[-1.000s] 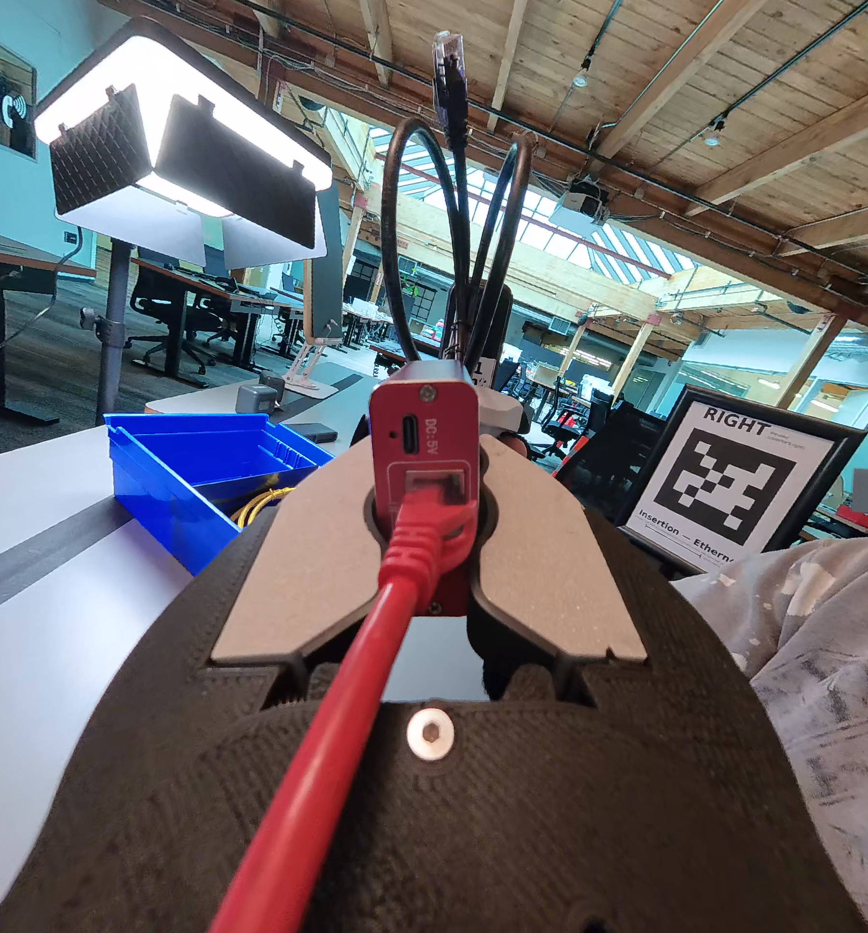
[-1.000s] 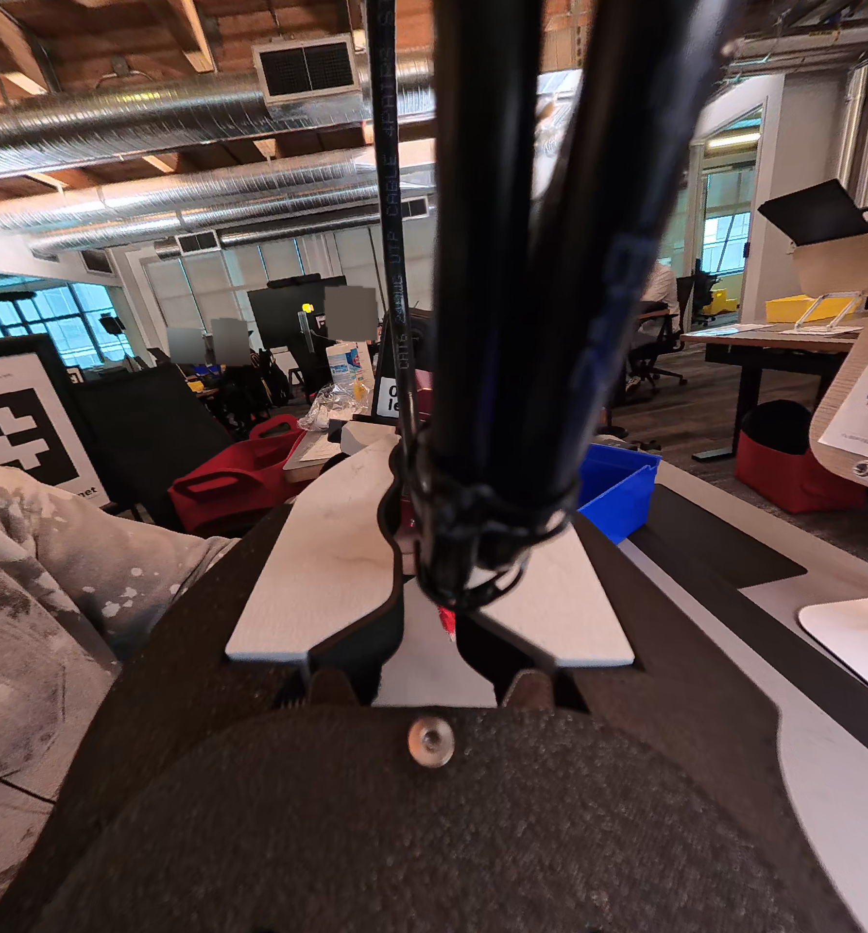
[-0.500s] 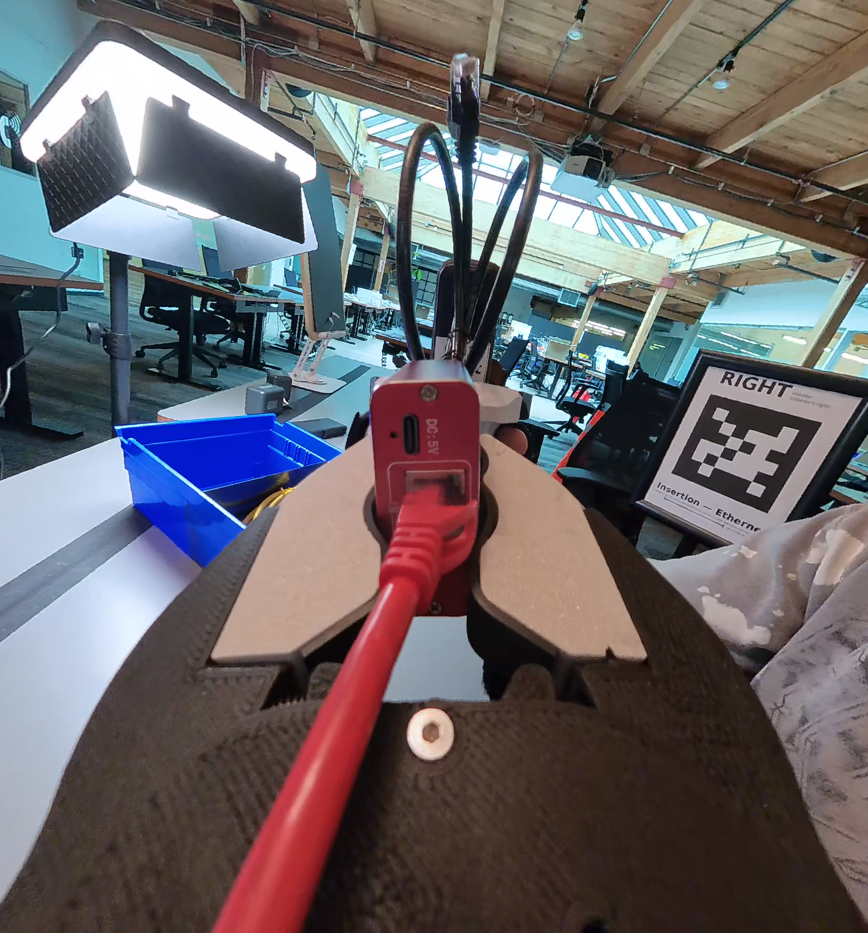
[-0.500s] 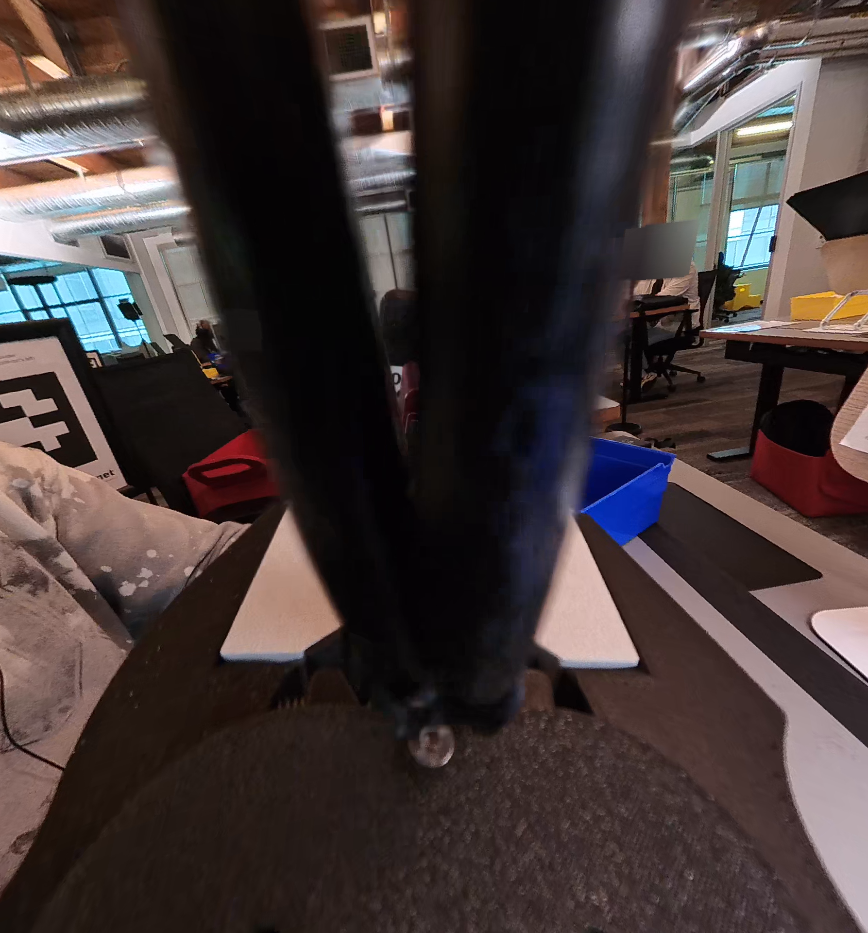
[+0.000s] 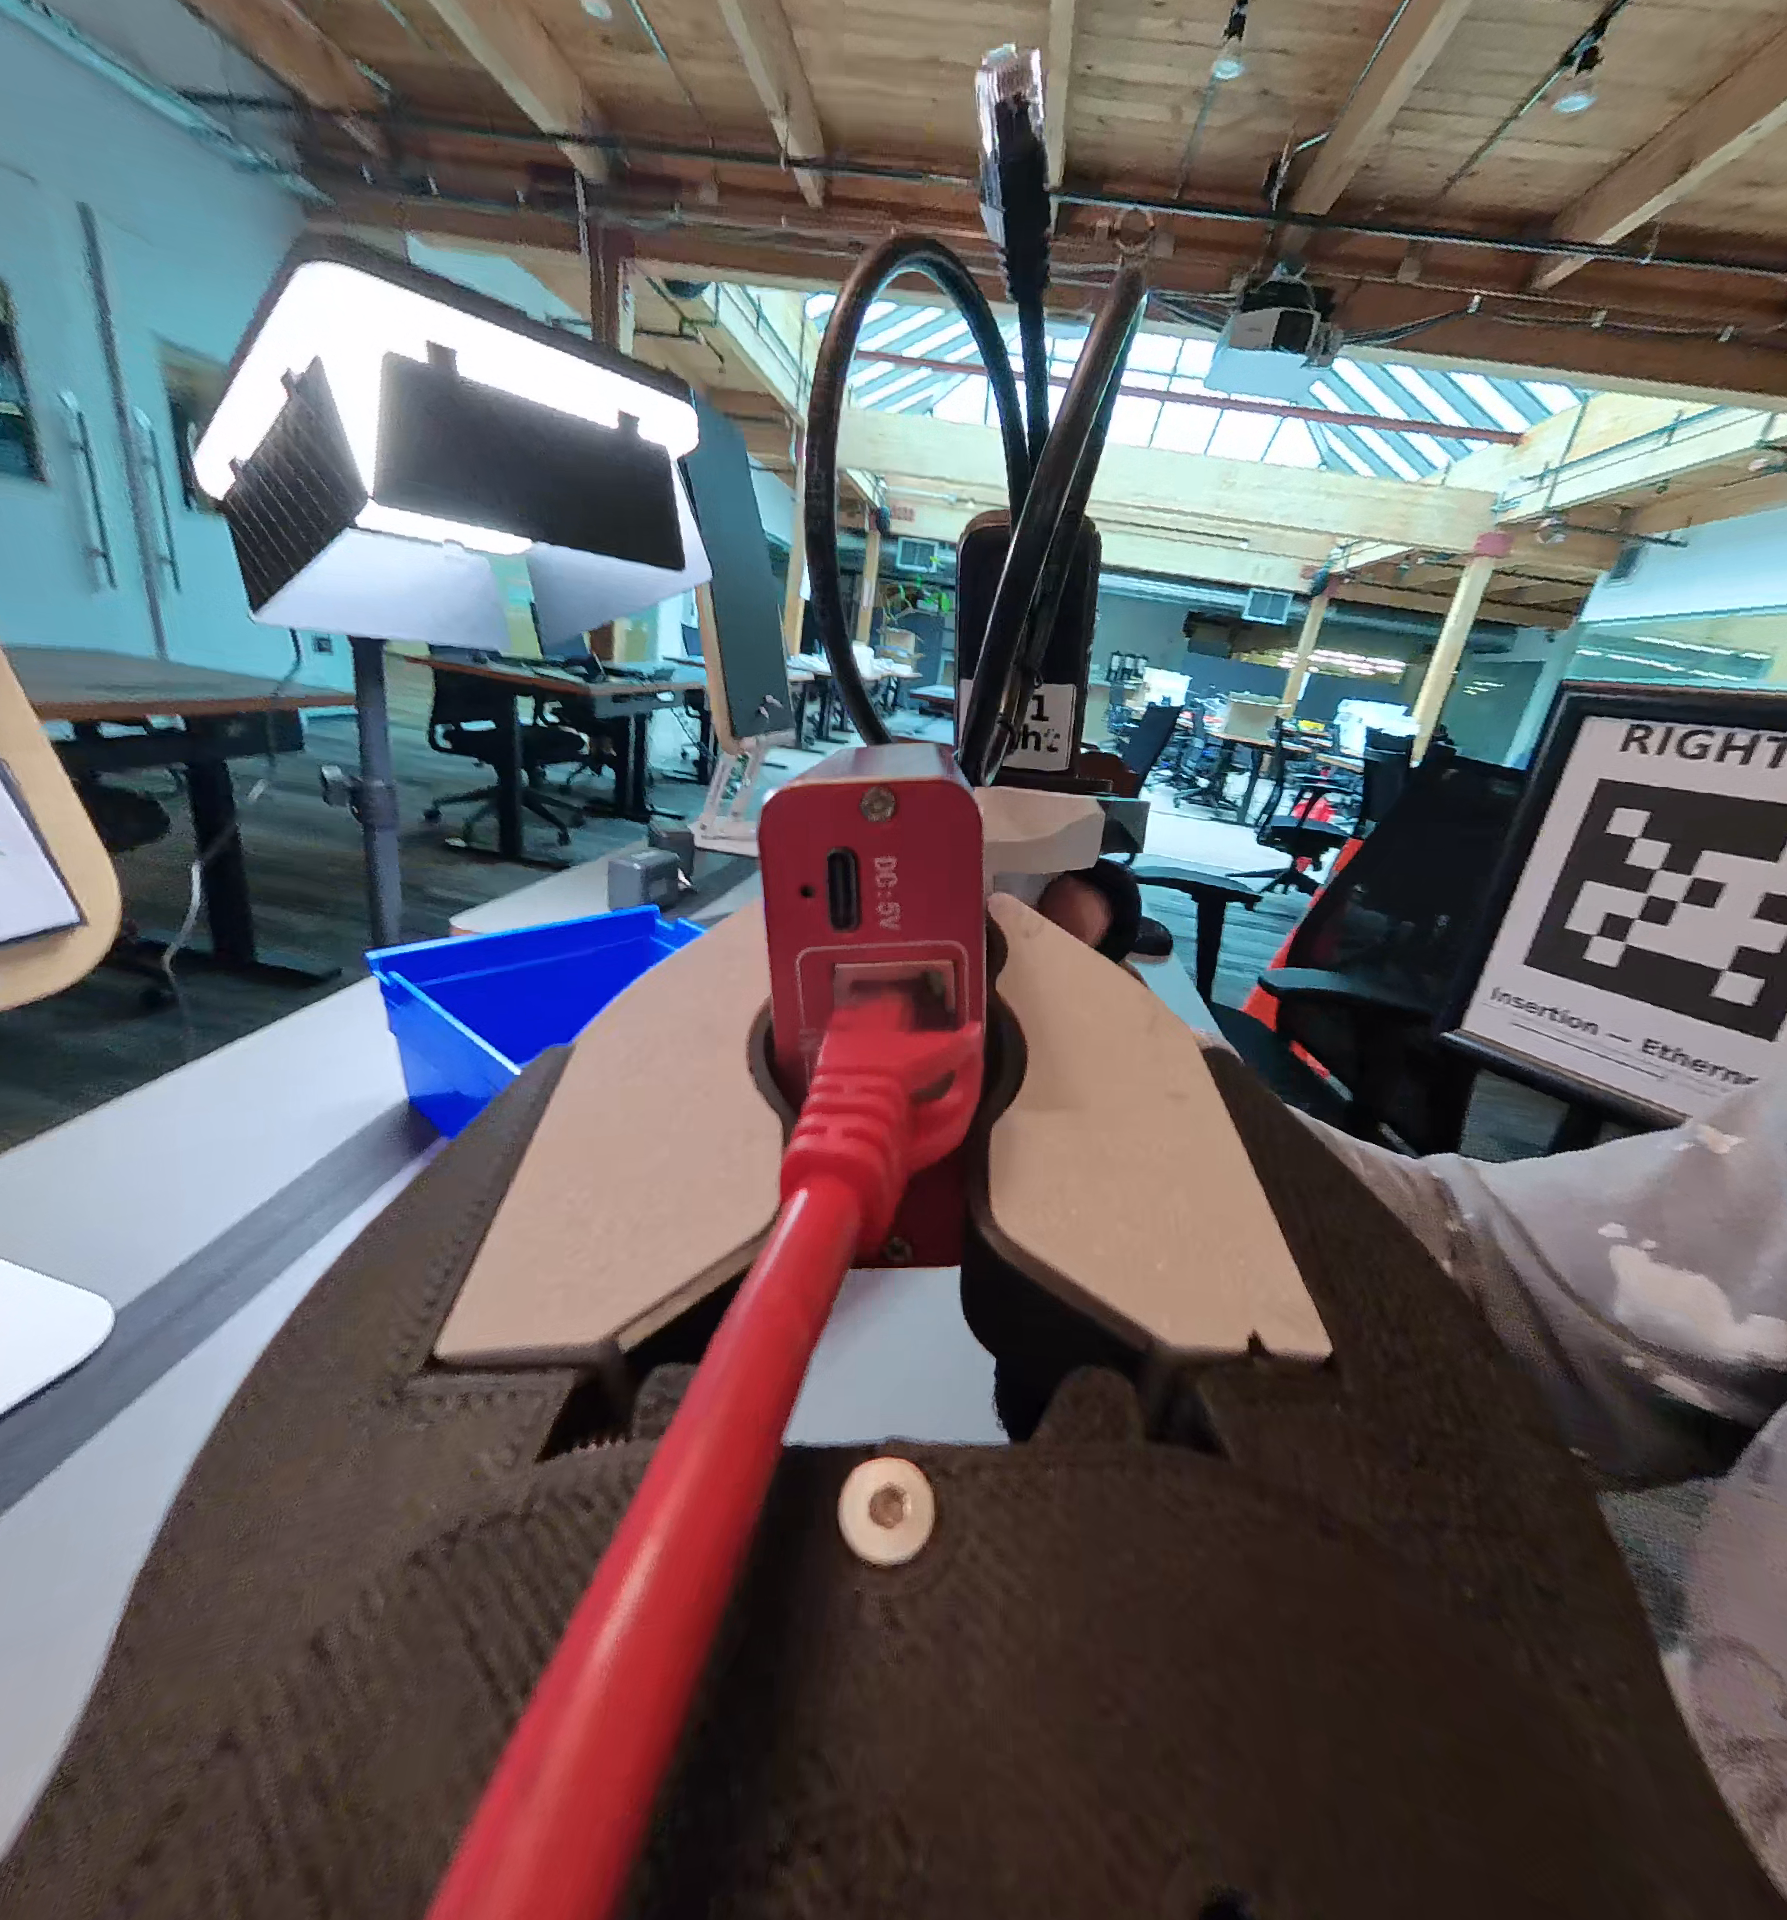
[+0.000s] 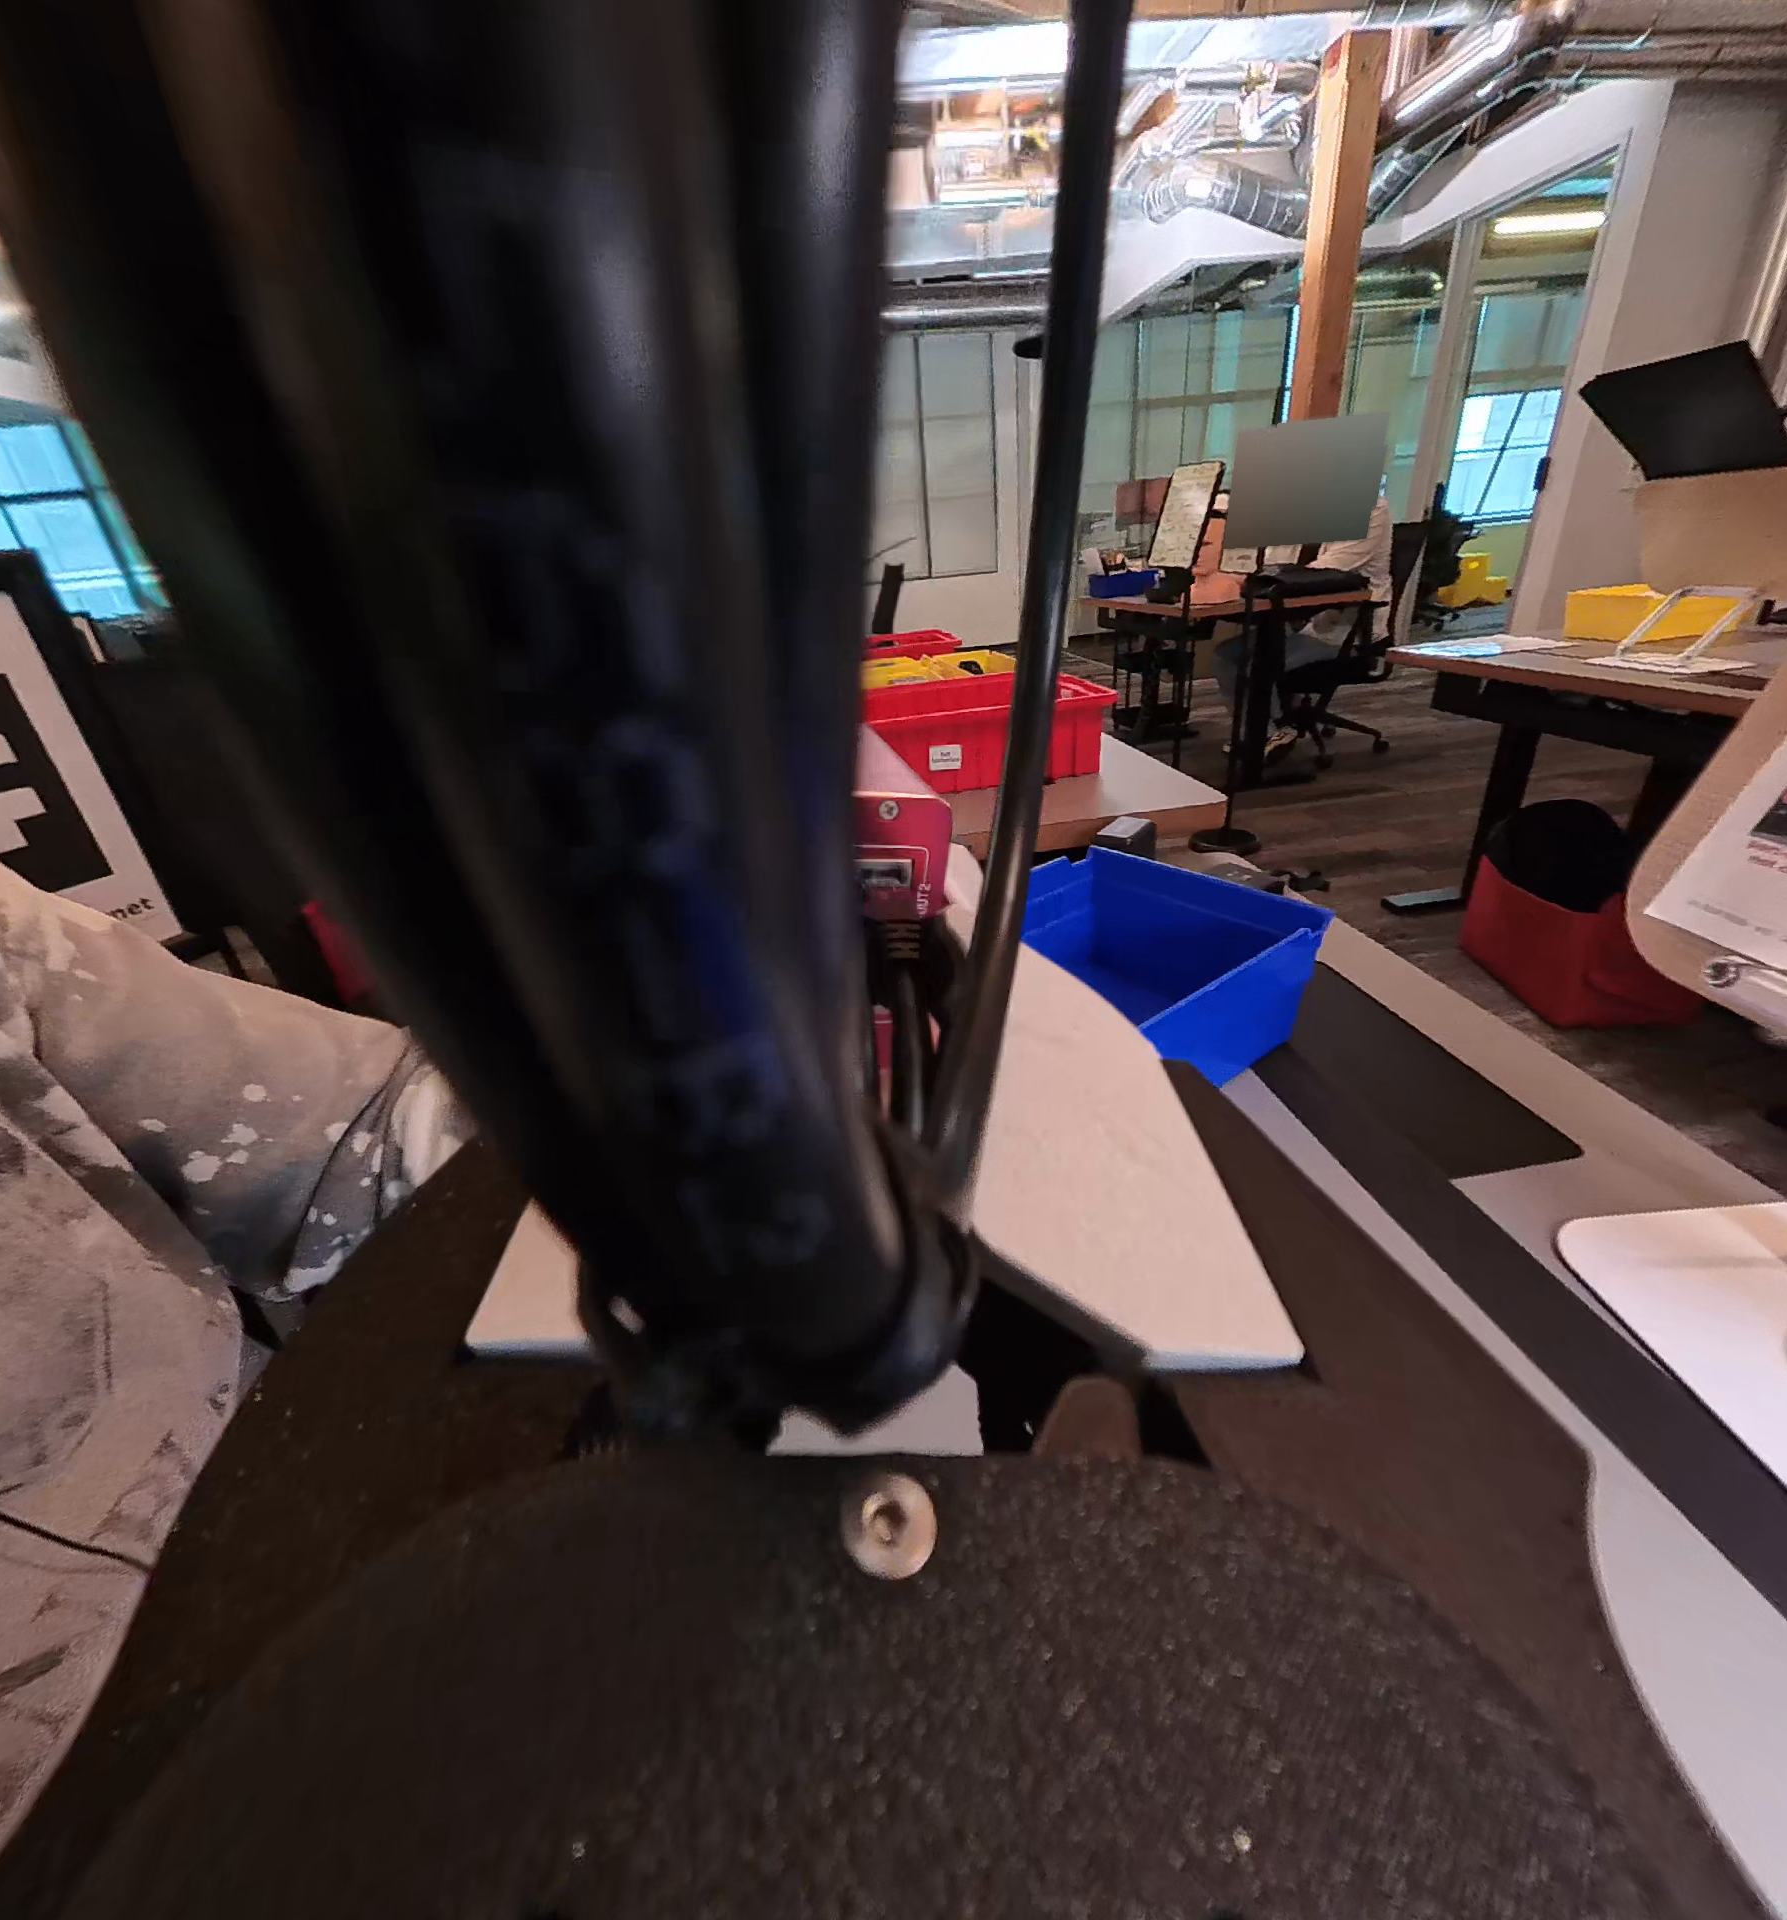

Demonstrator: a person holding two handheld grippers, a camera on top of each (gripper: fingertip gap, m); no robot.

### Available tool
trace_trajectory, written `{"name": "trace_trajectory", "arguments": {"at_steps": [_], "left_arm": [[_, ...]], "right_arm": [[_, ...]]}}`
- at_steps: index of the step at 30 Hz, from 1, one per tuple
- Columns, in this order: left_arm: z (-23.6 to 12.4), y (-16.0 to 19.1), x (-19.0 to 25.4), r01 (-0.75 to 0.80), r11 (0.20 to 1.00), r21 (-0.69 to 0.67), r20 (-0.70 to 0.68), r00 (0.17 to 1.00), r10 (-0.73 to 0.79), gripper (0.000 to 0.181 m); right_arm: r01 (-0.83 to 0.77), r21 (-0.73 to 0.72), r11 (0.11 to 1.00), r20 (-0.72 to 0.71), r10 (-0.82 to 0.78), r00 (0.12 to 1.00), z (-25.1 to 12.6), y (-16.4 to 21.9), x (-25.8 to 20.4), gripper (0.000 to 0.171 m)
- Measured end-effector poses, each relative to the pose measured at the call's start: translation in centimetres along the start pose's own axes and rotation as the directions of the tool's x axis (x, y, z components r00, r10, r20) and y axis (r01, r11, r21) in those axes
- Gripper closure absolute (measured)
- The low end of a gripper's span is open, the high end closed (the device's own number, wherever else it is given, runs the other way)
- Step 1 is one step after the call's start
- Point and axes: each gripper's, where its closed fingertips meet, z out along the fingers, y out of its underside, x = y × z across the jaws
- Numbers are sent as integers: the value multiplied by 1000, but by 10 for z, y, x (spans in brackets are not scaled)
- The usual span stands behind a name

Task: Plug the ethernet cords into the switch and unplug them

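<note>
The red switch [image 5: 873,997], a red cord [image 5: 681,1455] plugged into its near end, is clamped by the left gripper [image 5: 884,1122] above the table edge [image 5: 193,1122], while the right gripper [image 6: 868,1226], whose closure cannot be told, is hidden behind 1 bundled black cord [image 6: 577,727].

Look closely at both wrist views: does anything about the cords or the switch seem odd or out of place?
One thing stands out. The black cord is still bundled in loops, its free plug pointing up at the ceiling, in no port. The red cord sits in the red switch, which the left tongs clamp. Nothing looks damaged.
</note>
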Motion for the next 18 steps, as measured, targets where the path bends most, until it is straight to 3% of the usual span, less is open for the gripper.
{"name": "trace_trajectory", "arguments": {"at_steps": [1, 9, 14, 15, 16, 17, 18], "left_arm": [[0, -1, 0, -16, 1000, 11, 12, 1000, 16, 151], [0, 2, -4, -155, 988, 9, 87, 984, 154, 151], [2, 4, -6, -74, 997, 37, 55, 996, 72, 152], [-1, 0, -6, -69, 995, 69, 47, 997, 66, 152], [-11, -15, -6, -61, 986, 157, 36, 998, 56, 151], [-28, -37, -3, -38, 967, 252, -1, 999, 39, 152], [-42, -52, -5, -51, 963, 263, 12, 999, 49, 151]], "right_arm": [[3, -1, 1000, -11, -3, 1000, 0, 0, 1, 160], [33, -40, 999, -27, -34, 999, -2, 4, 5, 160], [41, -63, 997, -34, -43, 998, -5, 6, 8, 162], [38, -51, 998, -43, -40, 998, -7, 4, 9, 162], [48, -26, 999, -175, -51, 983, -23, -2, 31, 162], [31, 16, 999, -217, -27, 976, -45, -9, 44, 163], [23, 38, 999, -205, -15, 979, -61, -15, 45, 162]]}}
